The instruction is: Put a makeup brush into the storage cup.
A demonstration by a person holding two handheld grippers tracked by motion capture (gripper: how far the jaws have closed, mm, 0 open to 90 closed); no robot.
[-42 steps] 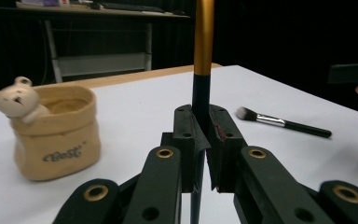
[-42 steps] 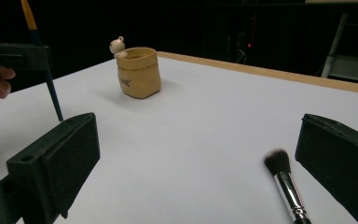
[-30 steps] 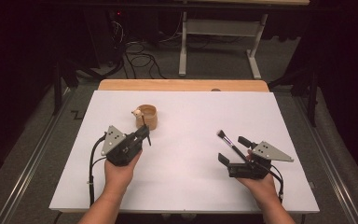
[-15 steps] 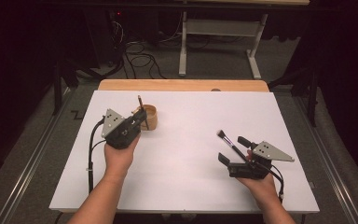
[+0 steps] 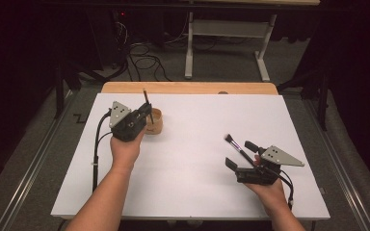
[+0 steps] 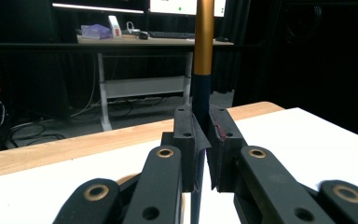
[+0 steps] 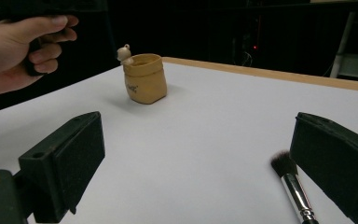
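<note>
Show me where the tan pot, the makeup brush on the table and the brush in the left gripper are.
tan pot [image 7: 145, 84]: right gripper view, front of its wall.
makeup brush [image 7: 284, 164]: right gripper view, its dark bristle head.
held brush [image 6: 203, 37]: left gripper view, gold part of its handle above the jaws.

We are looking at a lab or recording workspace; the white surface [image 5: 188, 159] sits on a wooden top [image 5: 188, 87] edged by metal rails [image 5: 26, 178], with black drapes closing off the sides; behind it stands a height-adjustable desk [image 6: 142, 70] on a white metal frame [image 5: 226, 48], carrying a keyboard [image 6: 172, 34] under lit monitors [image 6: 168, 5]; loose cables [image 5: 142, 60] trail over the grey carpet [image 5: 221, 72], and a small red indicator light [image 5: 121, 13] glows in the dark.
</note>
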